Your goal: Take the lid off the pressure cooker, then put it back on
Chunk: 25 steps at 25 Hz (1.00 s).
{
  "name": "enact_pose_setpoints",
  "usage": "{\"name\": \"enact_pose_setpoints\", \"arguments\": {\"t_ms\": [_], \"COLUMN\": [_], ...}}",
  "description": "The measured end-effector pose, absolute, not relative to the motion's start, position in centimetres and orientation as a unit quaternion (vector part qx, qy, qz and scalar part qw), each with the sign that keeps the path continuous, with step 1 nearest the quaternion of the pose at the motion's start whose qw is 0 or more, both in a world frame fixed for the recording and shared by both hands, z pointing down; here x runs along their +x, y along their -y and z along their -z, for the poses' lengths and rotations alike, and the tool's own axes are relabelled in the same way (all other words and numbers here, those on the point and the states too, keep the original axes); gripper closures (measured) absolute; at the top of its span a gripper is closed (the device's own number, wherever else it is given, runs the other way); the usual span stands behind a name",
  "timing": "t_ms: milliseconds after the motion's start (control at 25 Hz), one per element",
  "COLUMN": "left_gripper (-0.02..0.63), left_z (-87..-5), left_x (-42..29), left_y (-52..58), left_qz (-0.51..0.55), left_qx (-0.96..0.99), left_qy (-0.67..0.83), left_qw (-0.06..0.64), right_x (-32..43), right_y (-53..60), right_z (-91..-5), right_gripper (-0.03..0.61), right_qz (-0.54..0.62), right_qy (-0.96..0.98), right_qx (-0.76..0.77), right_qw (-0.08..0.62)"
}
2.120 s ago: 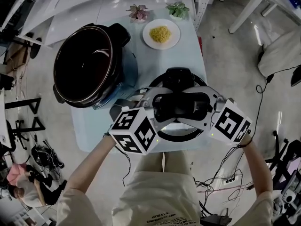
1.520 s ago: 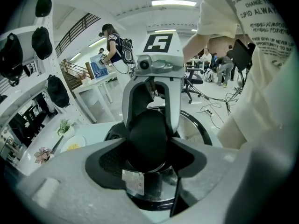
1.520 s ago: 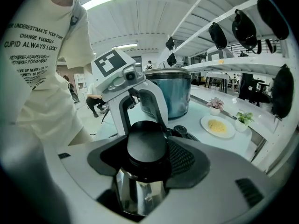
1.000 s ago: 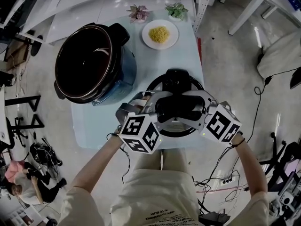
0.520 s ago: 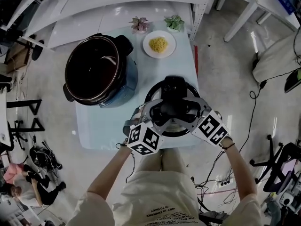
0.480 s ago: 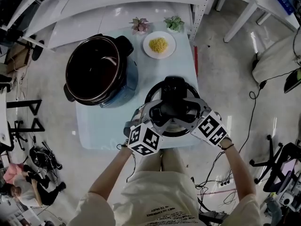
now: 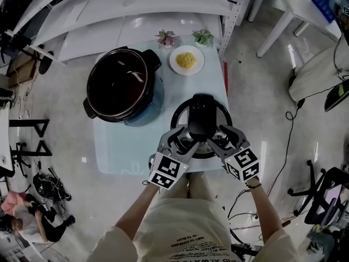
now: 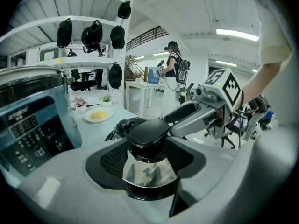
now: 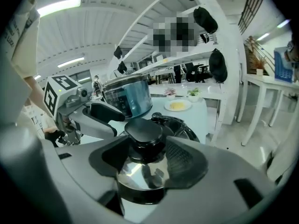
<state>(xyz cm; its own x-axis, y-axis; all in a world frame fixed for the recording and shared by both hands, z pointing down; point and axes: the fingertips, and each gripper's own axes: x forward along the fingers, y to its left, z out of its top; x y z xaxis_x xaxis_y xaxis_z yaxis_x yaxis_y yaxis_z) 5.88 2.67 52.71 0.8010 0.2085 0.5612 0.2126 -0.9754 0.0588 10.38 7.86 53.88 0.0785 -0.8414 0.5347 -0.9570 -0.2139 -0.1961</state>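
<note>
Straddling the black knob (image 8: 148, 130) of the lid (image 7: 202, 111) with the left gripper (image 7: 185, 140) from the near left and with the right gripper (image 7: 219, 140) from the near right. Holding both pairs of jaws spread wide, one jaw on each side of the knob, with the dark ribbed pads (image 8: 113, 160) just beside its neck and not visibly squeezing it. Drawing both pairs in slightly just now, with the knob between them. Aiming both grippers inward, toward the near end of the lid's long black handle. Catching, in the left gripper view, one grey finger (image 8: 191, 118) of the right gripper just behind the knob, and likewise in the right gripper view a finger of the left one.

Resting the lid flat on the pale table (image 7: 117, 146), at its near right, handle side up, with shiny metal showing under the knob. Setting it off the pressure cooker (image 7: 154, 100), near it, to its right and closer to the person, with a strip of bare table between the two. Showing the cooker uncovered at the table's far left, its dark inner bowl open to the head view and its control panel (image 8: 28, 129) filling the left edge of the left gripper view.

Sharing the far end of the table with a white plate (image 7: 173, 62) of yellow food (image 7: 187, 60), a pinkish potted plant (image 7: 165, 38) and a green potted plant (image 7: 203, 36) just behind it, all apart from the lid.
</note>
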Motion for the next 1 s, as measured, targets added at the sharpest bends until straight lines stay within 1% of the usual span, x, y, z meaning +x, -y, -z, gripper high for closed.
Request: {"name": "enact_pose_setpoints", "arguments": {"t_ms": [80, 160, 200, 280, 400, 520, 560, 760, 1000], "left_gripper": [0.374, 0.444, 0.466, 0.489, 0.517, 0.566, 0.572, 0.580, 0.588], "left_z": [-52.0, -51.3, -50.9, -50.0, -48.5, -46.5, -45.9, -43.3, -40.3], "left_x": [5.4, 4.9, 4.7, 4.3, 3.6, 3.0, 2.9, 2.1, 1.2], "left_y": [-2.6, -2.6, -2.6, -2.6, -2.2, -1.7, -1.5, -1.0, -0.2], "left_qz": [0.289, 0.285, 0.282, 0.274, 0.258, 0.236, 0.228, 0.200, 0.173], "left_qx": [-0.952, -0.953, -0.954, -0.957, -0.962, -0.969, -0.971, -0.976, -0.981], "left_qy": [0.104, 0.099, 0.097, 0.094, 0.086, 0.077, 0.077, 0.079, 0.092], "left_qw": [0.004, 0.009, 0.010, 0.009, 0.006, 0.003, 0.003, 0.005, 0.007], "right_x": [10.2, 10.2, 10.3, 10.4, 10.0, 9.5, 9.4, 9.0, 9.1], "right_y": [-8.4, -9.0, -9.2, -9.7, -10.2, -10.5, -10.6, -11.1, -12.0], "right_z": [-53.1, -52.1, -51.5, -50.2, -48.2, -46.2, -45.5, -42.4, -38.2], "right_gripper": [0.347, 0.398, 0.419, 0.479, 0.533, 0.552, 0.555, 0.566, 0.572], "right_qz": [-0.275, -0.267, -0.262, -0.253, -0.234, -0.212, -0.204, -0.174, -0.135], "right_qy": [0.610, 0.598, 0.591, 0.579, 0.569, 0.560, 0.557, 0.542, 0.511], "right_qx": [0.737, 0.750, 0.757, 0.771, 0.785, 0.798, 0.802, 0.821, 0.849], "right_qw": [0.099, 0.097, 0.093, 0.079, 0.071, 0.066, 0.062, 0.040, -0.011]}}
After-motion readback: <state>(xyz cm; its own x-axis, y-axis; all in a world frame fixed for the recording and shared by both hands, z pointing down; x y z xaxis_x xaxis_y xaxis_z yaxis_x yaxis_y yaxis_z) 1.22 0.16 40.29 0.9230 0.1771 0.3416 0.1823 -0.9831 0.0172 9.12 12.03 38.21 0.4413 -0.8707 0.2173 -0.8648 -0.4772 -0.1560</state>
